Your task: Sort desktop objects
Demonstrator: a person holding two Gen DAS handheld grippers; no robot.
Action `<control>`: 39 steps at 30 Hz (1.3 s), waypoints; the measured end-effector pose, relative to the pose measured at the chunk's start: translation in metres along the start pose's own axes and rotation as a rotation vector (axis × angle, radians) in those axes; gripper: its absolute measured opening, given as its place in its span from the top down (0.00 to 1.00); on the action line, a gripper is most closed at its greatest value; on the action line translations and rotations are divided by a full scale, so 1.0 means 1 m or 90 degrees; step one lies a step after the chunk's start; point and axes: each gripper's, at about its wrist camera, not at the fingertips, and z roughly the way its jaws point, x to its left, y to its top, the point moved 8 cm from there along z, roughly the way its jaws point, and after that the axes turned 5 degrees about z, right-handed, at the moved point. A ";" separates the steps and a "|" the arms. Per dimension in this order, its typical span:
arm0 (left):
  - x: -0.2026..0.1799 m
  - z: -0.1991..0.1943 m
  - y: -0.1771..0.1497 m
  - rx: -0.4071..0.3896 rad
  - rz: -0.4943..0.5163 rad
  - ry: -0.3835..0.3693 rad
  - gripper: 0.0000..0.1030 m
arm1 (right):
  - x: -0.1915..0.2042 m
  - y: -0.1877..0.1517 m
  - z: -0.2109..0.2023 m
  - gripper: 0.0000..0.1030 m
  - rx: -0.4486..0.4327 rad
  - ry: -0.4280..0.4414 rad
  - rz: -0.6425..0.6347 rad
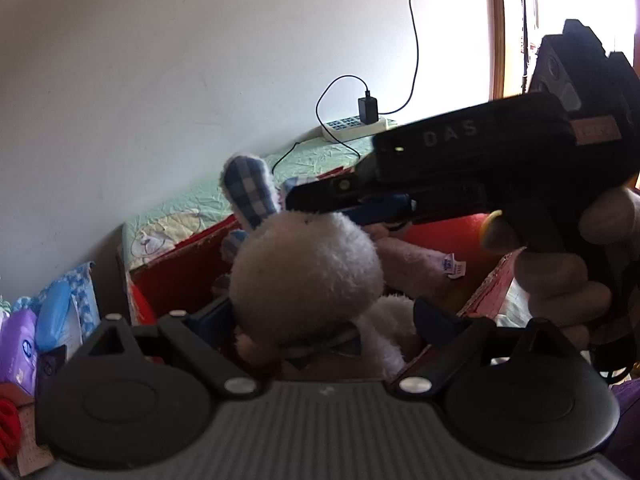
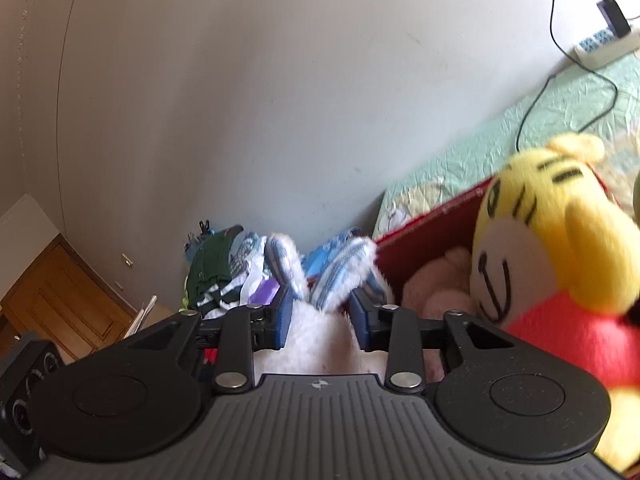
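Observation:
A white plush rabbit with blue checked ears hangs over a red box. In the right wrist view its white head fills the gap between the blue pads, and the ears stick out beyond them. My right gripper is shut on the rabbit's head. In the left wrist view that gripper reaches in from the right, held by a hand. My left gripper is spread wide, open, with the rabbit's neck between its fingers.
Inside the red box lie a pink plush and a yellow tiger plush in red. A power strip with a charger sits on the green table cover. Wipes packs and piled clothes lie to the left.

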 end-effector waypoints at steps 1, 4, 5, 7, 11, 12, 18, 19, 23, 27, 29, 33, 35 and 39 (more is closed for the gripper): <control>0.002 0.000 -0.001 0.001 -0.010 -0.004 0.08 | -0.001 -0.002 -0.003 0.69 0.002 0.003 0.002; 0.008 -0.004 -0.001 -0.004 -0.035 -0.021 0.10 | -0.002 -0.007 -0.012 0.72 0.008 -0.010 -0.016; 0.009 -0.005 -0.001 -0.007 -0.042 -0.029 0.10 | -0.001 -0.009 -0.013 0.74 0.014 -0.016 -0.026; 0.010 -0.009 0.001 -0.014 -0.055 -0.048 0.10 | -0.004 -0.012 -0.019 0.79 0.034 -0.025 -0.042; 0.005 -0.001 -0.001 -0.001 -0.069 -0.079 0.10 | -0.004 -0.028 -0.025 0.79 0.054 -0.031 -0.049; 0.003 0.004 -0.003 0.007 -0.066 -0.083 0.09 | -0.006 -0.030 -0.023 0.79 0.051 -0.037 -0.051; 0.004 0.017 -0.007 0.018 -0.156 -0.138 0.07 | -0.007 -0.027 -0.014 0.76 0.039 -0.066 -0.073; 0.004 0.019 -0.008 0.020 -0.165 -0.143 0.07 | -0.008 -0.026 -0.015 0.76 0.034 -0.066 -0.067; -0.002 0.019 -0.006 0.016 -0.169 -0.150 0.07 | -0.009 -0.022 -0.020 0.76 0.017 -0.066 -0.056; -0.010 0.024 -0.002 0.010 -0.164 -0.143 0.01 | -0.007 -0.016 -0.025 0.76 -0.007 -0.064 -0.054; -0.008 0.023 0.000 0.012 -0.162 -0.141 0.02 | -0.007 -0.012 -0.028 0.76 -0.020 -0.064 -0.052; 0.003 0.008 0.001 -0.002 -0.172 -0.116 0.02 | -0.005 -0.008 -0.033 0.76 -0.034 -0.066 -0.058; 0.012 -0.003 0.002 -0.016 -0.184 -0.101 0.02 | -0.006 -0.007 -0.034 0.76 -0.038 -0.067 -0.054; 0.024 -0.022 -0.001 -0.026 -0.203 -0.079 0.03 | -0.006 -0.009 -0.034 0.76 -0.039 -0.067 -0.053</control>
